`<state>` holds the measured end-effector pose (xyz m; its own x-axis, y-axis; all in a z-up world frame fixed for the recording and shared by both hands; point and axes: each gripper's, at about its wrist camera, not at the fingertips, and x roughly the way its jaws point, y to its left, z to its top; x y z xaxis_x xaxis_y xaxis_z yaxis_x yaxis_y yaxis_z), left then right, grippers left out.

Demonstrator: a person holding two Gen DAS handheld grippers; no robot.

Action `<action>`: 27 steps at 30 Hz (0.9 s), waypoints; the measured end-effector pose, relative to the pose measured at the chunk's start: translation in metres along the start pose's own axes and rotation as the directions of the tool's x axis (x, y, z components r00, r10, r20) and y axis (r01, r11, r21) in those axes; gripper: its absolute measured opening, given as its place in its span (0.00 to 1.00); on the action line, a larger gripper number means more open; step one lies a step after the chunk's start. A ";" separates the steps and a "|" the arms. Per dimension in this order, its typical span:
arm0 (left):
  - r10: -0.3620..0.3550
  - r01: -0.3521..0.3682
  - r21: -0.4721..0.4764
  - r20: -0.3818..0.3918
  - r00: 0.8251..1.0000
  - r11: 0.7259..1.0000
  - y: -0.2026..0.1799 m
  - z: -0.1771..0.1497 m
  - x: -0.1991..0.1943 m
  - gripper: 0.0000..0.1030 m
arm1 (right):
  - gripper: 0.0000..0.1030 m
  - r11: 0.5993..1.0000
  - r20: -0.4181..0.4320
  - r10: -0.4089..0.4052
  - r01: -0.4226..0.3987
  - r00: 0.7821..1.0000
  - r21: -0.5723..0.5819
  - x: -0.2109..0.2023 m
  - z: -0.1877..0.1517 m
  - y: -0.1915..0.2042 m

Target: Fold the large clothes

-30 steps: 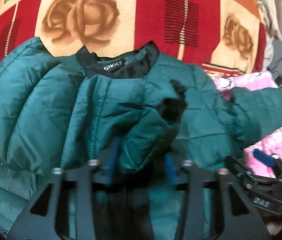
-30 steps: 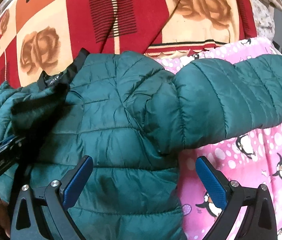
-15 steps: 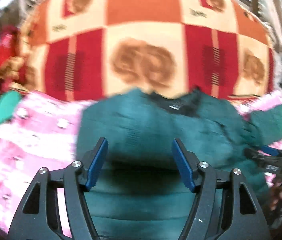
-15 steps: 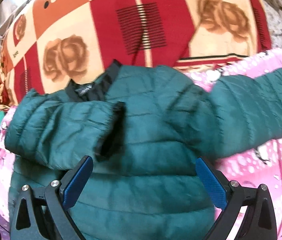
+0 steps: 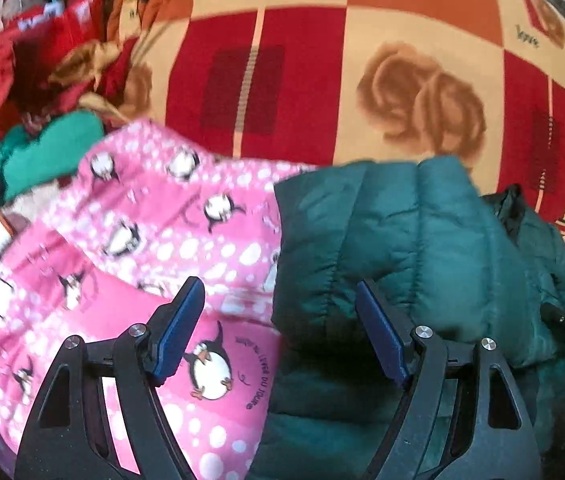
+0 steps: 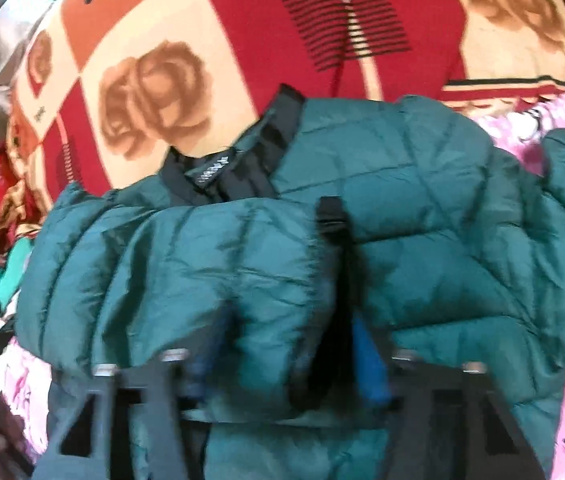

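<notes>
Two tongs are at work: the right tongs [image 6: 282,356] are clamped on the folded-over sleeve [image 6: 202,272] of the green puffer jacket [image 6: 422,240], centre frame on the penguin blanket [image 5: 142,240], seemingly to lay it flat; the left tongs [image 5: 278,332] are held agape, empty.

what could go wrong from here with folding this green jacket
The right gripper looks closed on the folded sleeve, but the view is blurred; puffy fabric may slip out and spring open. The left gripper is open, holding nothing, so the jacket could drag across the pink penguin blanket and bunch.
</notes>
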<state>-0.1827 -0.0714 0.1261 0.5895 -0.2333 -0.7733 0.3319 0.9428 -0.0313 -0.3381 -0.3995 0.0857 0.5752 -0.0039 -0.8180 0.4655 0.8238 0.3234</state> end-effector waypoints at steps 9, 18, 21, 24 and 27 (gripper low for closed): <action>-0.036 0.036 -0.042 0.011 0.999 0.998 -0.003 0.005 -0.001 0.76 | 0.16 0.972 0.177 -0.124 0.156 0.976 -0.178 -0.038 0.022 0.005; -0.031 0.032 0.007 -0.028 0.999 0.999 -0.029 0.004 0.026 0.76 | 0.10 0.914 0.201 -0.307 0.347 0.930 -0.208 -0.026 0.034 -0.028; -0.033 0.034 0.013 -0.064 0.997 0.999 -0.036 -0.003 0.040 0.76 | 0.10 0.905 0.141 -0.353 0.376 0.925 -0.197 0.000 0.029 -0.042; -0.032 0.033 0.010 -0.058 0.998 0.999 -0.037 -0.004 0.041 0.76 | 0.11 0.917 0.127 -0.340 0.358 0.932 -0.174 0.003 0.028 -0.050; -0.033 0.034 0.015 -0.050 0.998 0.999 -0.036 -0.001 0.034 0.76 | 0.48 0.951 0.104 -0.278 0.289 0.955 -0.108 -0.013 0.033 -0.059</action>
<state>-0.1757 -0.1134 0.1007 0.5404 -0.2517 -0.8029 0.3627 0.9307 -0.0477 -0.3505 -0.4666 0.0926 0.4892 -0.2918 -0.8219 0.5366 0.8436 0.0199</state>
